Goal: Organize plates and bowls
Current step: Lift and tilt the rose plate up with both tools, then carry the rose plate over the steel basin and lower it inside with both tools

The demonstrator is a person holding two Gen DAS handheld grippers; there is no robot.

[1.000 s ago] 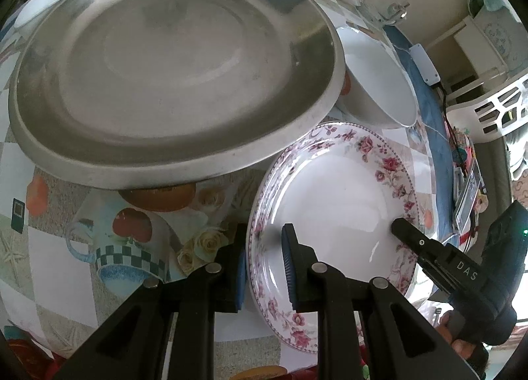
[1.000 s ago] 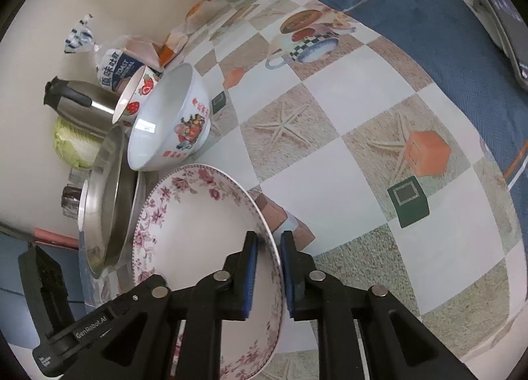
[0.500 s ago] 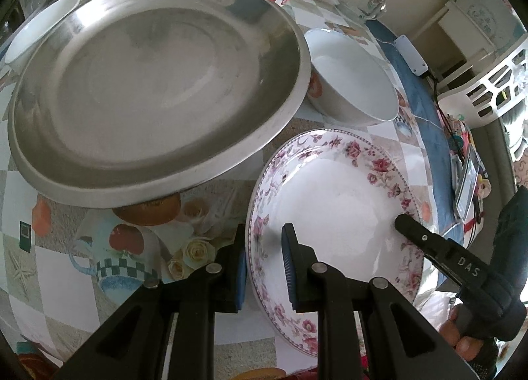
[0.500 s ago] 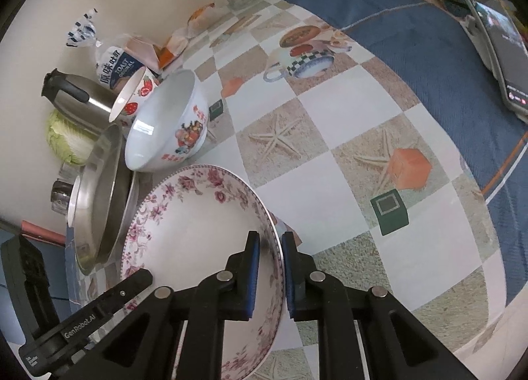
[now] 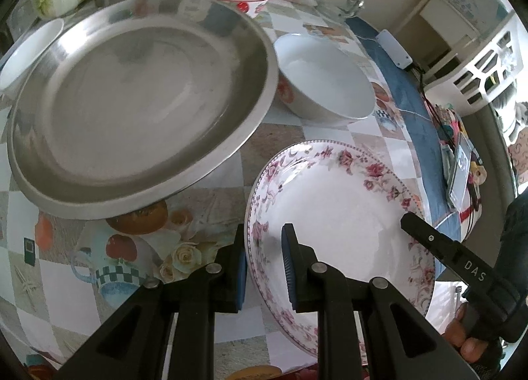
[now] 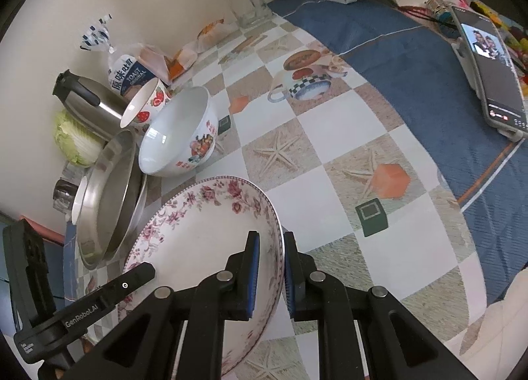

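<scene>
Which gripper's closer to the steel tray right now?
Left. The left gripper clamps the floral plate rim on the side facing the steel tray; the right gripper clamps the far rim.

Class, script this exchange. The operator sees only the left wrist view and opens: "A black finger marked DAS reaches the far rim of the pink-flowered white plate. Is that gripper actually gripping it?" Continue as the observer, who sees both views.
Observer: Yes. The right gripper is shut on the pink-flowered white plate, with one blue pad inside the rim and one outside.
Operator: And the tall steel thing cut off behind the round steel tray?
Observer: That is a steel jug with a black lid and black handle, standing by the wall next to a cabbage.
</scene>
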